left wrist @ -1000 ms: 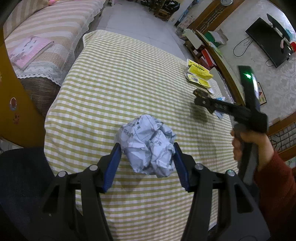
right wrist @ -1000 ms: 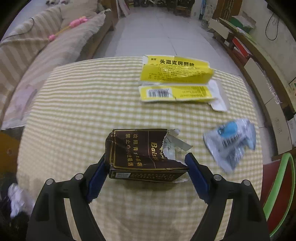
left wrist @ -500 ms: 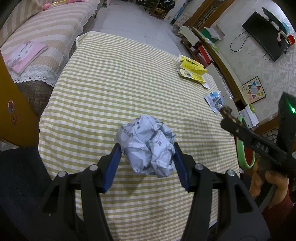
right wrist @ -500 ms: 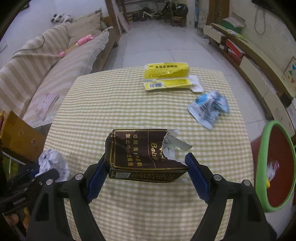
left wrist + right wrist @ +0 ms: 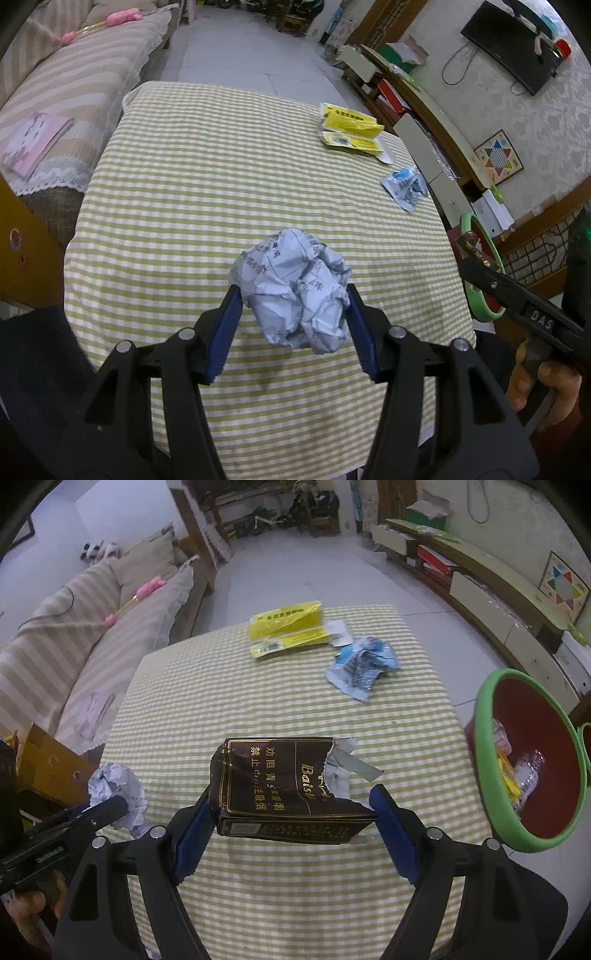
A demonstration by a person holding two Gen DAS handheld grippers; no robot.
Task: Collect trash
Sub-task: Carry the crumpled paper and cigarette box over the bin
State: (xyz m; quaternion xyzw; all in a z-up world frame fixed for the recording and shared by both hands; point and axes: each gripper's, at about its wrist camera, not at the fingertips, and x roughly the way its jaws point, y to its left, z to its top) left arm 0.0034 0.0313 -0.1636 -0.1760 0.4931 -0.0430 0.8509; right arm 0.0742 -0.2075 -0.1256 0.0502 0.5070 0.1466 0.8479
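My left gripper is shut on a crumpled ball of printed paper and holds it above the near part of the checked table. The ball also shows in the right wrist view. My right gripper is shut on a torn dark brown cigarette pack, held above the table's near right side. On the table lie a yellow flattened box and a blue-white wrapper. A green-rimmed red bin with some trash stands right of the table.
The table has a yellow-and-white checked cloth. A striped sofa stands to the left, with a pink book on it. A low cabinet runs along the right wall. Tiled floor lies beyond the table.
Both grippers have pulled back and risen from the table, keeping their loads. The right gripper has swung toward the table's right side, bringing the bin into view.
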